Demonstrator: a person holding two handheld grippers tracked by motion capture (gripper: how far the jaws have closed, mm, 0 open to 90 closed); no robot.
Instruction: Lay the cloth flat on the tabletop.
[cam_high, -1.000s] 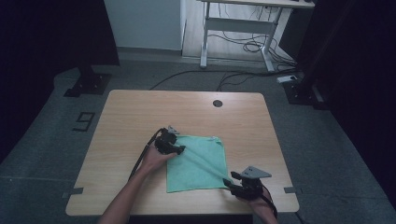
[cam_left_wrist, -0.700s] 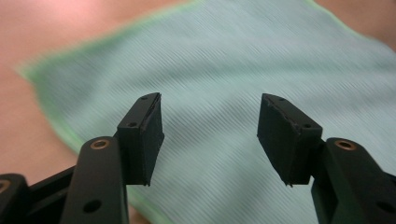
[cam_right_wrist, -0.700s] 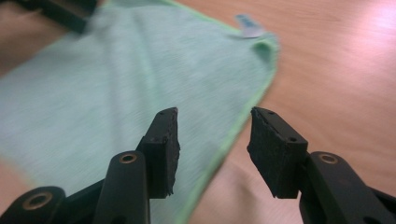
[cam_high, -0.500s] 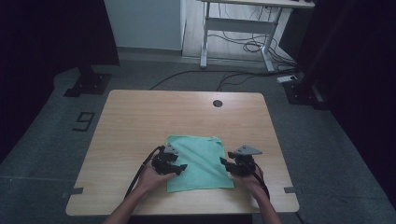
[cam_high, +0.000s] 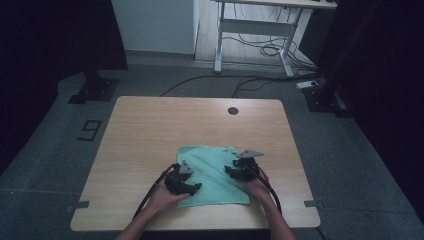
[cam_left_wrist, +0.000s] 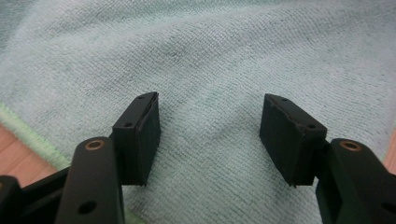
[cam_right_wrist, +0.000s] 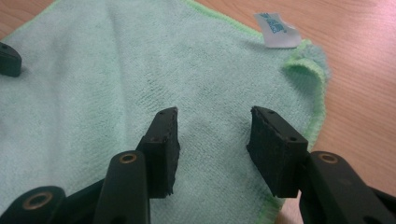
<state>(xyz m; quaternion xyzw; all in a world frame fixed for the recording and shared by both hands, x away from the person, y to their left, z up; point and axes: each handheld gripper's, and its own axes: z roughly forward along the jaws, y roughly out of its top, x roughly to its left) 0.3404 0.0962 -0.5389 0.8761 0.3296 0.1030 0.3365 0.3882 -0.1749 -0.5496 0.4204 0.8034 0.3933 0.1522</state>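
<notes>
A light green cloth (cam_high: 212, 170) lies flat on the near middle of the wooden table (cam_high: 150, 130). My left gripper (cam_high: 189, 187) rests over the cloth's near left part, and in the left gripper view its jaws stand open just above the cloth (cam_left_wrist: 210, 60) with nothing between them; midpoint (cam_left_wrist: 210, 128). My right gripper (cam_high: 232, 172) hovers over the cloth's right side, open too (cam_right_wrist: 212, 135), over the cloth (cam_right_wrist: 116, 84). A white label (cam_right_wrist: 278, 35) sticks out of the cloth's edge, next to a curled corner (cam_right_wrist: 306, 70).
A round black grommet hole (cam_high: 233, 110) sits near the table's far edge. Beyond the table stand a white desk frame (cam_high: 250, 30) with cables on the floor and a dark stand base (cam_high: 95, 90) at the left. The other gripper's fingertip (cam_right_wrist: 9, 60) shows at the left edge of the right gripper view.
Both grippers have come together over the cloth's near half: the left one drew back toward the near edge, the right one moved up and inward onto the cloth. The cloth now lies flatter.
</notes>
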